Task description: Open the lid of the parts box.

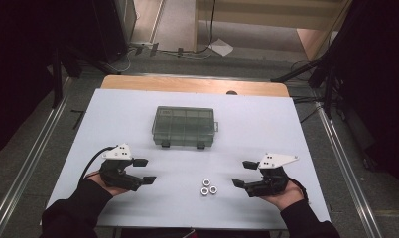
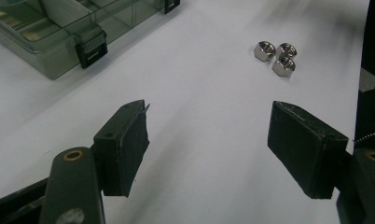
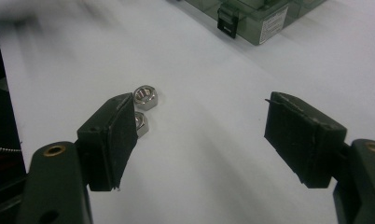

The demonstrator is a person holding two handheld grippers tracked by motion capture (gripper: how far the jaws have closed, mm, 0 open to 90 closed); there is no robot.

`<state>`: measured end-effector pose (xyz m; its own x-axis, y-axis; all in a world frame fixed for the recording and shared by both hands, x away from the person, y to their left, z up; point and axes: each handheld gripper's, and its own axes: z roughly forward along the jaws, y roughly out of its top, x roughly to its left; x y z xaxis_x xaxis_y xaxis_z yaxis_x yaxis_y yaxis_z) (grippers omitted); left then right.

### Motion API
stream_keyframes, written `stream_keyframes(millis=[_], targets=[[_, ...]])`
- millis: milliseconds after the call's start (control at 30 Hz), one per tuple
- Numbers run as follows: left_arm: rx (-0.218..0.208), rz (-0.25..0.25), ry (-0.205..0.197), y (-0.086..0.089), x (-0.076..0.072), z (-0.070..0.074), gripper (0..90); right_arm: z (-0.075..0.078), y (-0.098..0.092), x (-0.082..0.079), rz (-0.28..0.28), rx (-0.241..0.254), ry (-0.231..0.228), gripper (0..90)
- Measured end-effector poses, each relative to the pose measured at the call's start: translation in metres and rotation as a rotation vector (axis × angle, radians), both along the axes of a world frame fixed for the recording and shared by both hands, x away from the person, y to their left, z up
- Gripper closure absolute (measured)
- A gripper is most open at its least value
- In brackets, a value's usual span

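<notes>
Nuts (image 1: 208, 187), 3 of them, lay clustered on the table (image 1: 287, 129) between both grippers, below the closed box (image 1: 184, 126). Small, hard and slick, they probably wanted pinching across the flats. Left gripper (image 1: 145, 170) and right gripper (image 1: 243, 173) jaws gaped empty.

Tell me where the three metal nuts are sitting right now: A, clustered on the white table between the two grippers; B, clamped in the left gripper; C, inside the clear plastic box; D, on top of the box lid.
A: the three nuts lie bunched on the bare white table, between the open left gripper and right gripper, well short of the closed clear box.
</notes>
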<state>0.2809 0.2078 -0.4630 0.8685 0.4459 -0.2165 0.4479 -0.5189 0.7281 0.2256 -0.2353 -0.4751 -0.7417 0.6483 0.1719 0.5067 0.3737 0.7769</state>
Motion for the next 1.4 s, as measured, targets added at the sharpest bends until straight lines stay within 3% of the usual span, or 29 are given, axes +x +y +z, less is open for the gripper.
stream_keyframes(millis=[267, 500, 833, 1400], targets=[[0.041, -0.03, 0.018, -0.0033, -0.0008, -0.0028, 28.6, -0.0014, 0.0015, 0.002, 0.023, -0.024, 0.011, 29.7], [0.07, -0.028, 0.033, -0.0036, -0.0009, -0.0041, 28.6, -0.0016, 0.0028, 0.0016, 0.023, -0.058, 0.02, 28.8], [0.087, -0.02, 0.049, -0.004, -0.0004, -0.0043, 28.6, -0.0023, 0.0028, 0.0015, 0.015, -0.055, 0.054, 30.1], [0.094, -0.002, 0.065, -0.0029, 0.001, -0.0046, 28.7, -0.0044, 0.0016, 0.0049, 0.022, -0.078, 0.059, 28.1]])
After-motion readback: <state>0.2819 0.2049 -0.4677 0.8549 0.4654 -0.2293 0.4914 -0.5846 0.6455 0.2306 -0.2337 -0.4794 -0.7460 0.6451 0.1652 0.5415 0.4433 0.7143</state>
